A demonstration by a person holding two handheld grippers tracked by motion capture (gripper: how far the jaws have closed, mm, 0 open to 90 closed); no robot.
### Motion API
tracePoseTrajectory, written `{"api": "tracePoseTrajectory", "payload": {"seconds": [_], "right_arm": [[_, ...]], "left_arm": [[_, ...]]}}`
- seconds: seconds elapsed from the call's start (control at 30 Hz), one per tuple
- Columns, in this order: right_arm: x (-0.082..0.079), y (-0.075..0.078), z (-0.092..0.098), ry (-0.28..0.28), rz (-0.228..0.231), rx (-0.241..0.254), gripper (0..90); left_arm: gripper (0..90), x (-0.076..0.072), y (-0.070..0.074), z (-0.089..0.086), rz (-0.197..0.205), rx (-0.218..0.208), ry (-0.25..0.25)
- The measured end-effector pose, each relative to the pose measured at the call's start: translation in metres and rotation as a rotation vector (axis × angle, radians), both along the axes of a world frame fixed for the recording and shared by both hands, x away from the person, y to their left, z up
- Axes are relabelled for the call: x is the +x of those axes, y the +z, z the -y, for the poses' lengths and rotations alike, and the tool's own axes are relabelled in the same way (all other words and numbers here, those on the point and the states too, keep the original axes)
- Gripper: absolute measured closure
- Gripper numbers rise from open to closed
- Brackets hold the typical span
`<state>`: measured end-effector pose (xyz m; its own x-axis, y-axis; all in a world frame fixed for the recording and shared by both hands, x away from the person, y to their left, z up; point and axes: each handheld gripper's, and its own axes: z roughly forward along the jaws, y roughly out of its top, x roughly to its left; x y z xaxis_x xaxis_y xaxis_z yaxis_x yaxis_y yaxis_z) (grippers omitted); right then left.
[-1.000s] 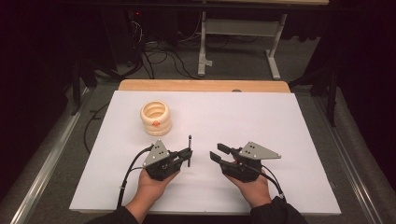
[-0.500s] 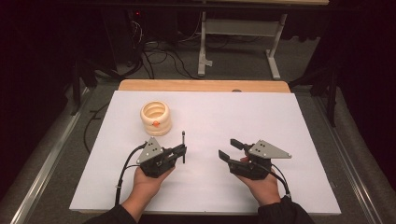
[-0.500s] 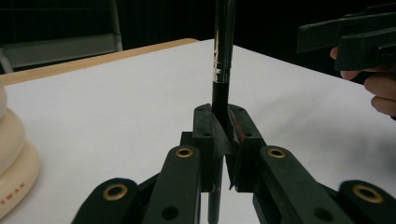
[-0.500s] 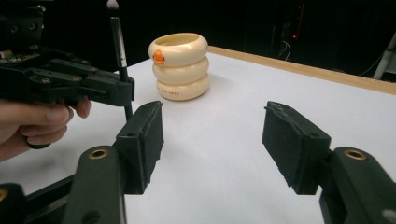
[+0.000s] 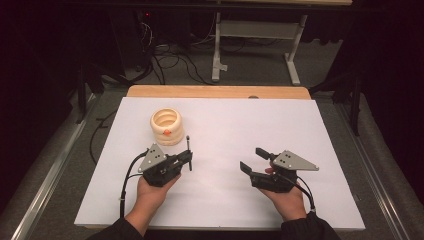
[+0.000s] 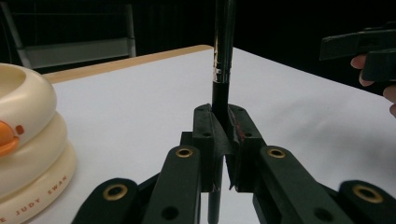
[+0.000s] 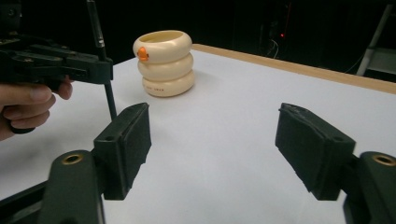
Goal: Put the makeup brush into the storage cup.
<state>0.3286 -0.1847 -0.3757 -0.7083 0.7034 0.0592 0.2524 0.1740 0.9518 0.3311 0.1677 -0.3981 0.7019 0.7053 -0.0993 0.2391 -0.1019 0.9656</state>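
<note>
A cream ringed cup (image 5: 167, 126) stands on a white table (image 5: 280, 125). Just in front of the cup, the left gripper (image 5: 187, 159) is clamped on a thin black pen (image 5: 188, 148), held upright. The right gripper (image 5: 254, 160) sits well to the right of the cup, its jaws having just been opening, wide apart with nothing between them.

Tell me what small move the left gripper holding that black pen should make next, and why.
Probably carry the black pen toward the cream ring-shaped holder. The left gripper clamps it upright, the holder's top is open just beyond it, and the right gripper stands open, apart, holding nothing.
</note>
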Motion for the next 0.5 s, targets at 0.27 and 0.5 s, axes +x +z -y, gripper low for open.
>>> {"api": "tracePoseTrajectory", "payload": {"seconds": [0.27,0.5], "right_arm": [[0.000,-0.001,0.009,-0.035,0.010,-0.006,21.5],[0.000,-0.002,0.017,-0.062,0.018,-0.014,16.1]], "left_arm": [[83.0,0.001,0.003,-0.008,0.005,-0.013,0.015],[82.9,0.002,0.006,-0.016,0.011,-0.021,0.034]]}}
